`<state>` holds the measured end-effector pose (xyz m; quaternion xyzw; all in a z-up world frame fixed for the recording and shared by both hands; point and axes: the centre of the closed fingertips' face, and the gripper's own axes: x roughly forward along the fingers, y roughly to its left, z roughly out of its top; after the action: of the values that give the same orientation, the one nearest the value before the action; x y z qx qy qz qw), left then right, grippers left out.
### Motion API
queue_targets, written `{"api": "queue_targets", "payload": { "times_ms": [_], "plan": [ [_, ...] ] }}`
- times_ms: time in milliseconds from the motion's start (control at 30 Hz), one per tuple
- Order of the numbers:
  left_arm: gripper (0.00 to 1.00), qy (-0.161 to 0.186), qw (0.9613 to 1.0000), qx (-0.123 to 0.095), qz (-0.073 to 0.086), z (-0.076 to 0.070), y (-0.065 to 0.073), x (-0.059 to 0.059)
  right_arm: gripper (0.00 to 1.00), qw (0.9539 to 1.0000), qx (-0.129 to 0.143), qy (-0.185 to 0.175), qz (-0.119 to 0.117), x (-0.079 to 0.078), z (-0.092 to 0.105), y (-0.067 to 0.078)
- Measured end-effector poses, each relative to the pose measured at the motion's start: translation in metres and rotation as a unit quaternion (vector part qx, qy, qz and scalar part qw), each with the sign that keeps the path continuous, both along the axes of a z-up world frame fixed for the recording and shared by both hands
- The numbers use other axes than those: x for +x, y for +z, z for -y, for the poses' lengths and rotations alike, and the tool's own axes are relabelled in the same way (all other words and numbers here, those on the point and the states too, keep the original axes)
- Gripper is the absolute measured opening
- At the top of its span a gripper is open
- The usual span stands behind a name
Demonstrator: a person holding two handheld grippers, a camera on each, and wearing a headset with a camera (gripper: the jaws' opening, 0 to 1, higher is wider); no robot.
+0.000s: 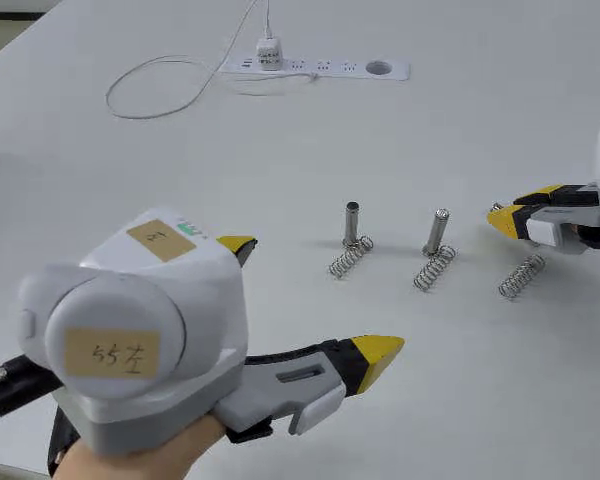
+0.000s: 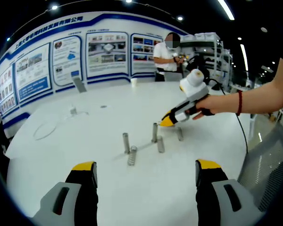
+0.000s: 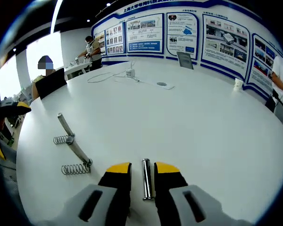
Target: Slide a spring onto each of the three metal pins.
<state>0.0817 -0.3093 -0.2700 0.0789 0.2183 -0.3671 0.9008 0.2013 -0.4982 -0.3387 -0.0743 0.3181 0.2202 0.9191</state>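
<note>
Two metal pins [image 1: 351,222] [image 1: 437,230] stand upright on the white table, each with a spring [image 1: 350,257] [image 1: 434,268] lying at its foot. A third spring [image 1: 521,276] lies further right. My right gripper [image 1: 502,218] reaches in from the right, and its jaws are closed in on the third pin [image 3: 146,179], which stands between them. Only the tip of that third pin [image 1: 496,208] peeks out in the head view. My left gripper [image 1: 310,300] hovers open and empty in front of the pins, well short of the springs [image 2: 132,155].
A white power strip [image 1: 320,68] with a plug and a looping cable [image 1: 160,90] lies at the far side of the table [image 1: 130,170]. People stand beyond the table's far edge in both gripper views.
</note>
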Motion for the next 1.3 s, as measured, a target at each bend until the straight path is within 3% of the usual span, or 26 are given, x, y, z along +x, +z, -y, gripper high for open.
{"api": "queue_targets", "payload": {
  "times_ms": [233,467,667,833,1300],
  "plan": [
    [0.87,0.003,1.0,-0.001,-0.002,-0.001,0.0,0.001,0.17,0.9999,0.008,-0.007,-0.011,0.004,0.0,-0.005],
    [0.86,0.003,1.0,-0.001,-0.003,-0.002,-0.001,0.001,0.13,0.9999,-0.005,-0.006,-0.014,0.006,0.002,-0.008],
    [0.86,0.002,1.0,-0.002,-0.003,-0.002,0.0,0.001,0.09,0.9999,0.002,-0.007,-0.015,0.006,0.001,-0.008],
    [0.86,0.002,1.0,-0.001,-0.002,-0.002,0.0,0.001,0.09,0.999,0.024,-0.028,-0.027,0.005,0.002,-0.007],
    [0.85,-0.002,1.0,0.001,0.004,-0.001,0.002,0.0,0.09,0.9982,0.045,-0.04,-0.001,-0.004,0.003,0.021]
  ]
}}
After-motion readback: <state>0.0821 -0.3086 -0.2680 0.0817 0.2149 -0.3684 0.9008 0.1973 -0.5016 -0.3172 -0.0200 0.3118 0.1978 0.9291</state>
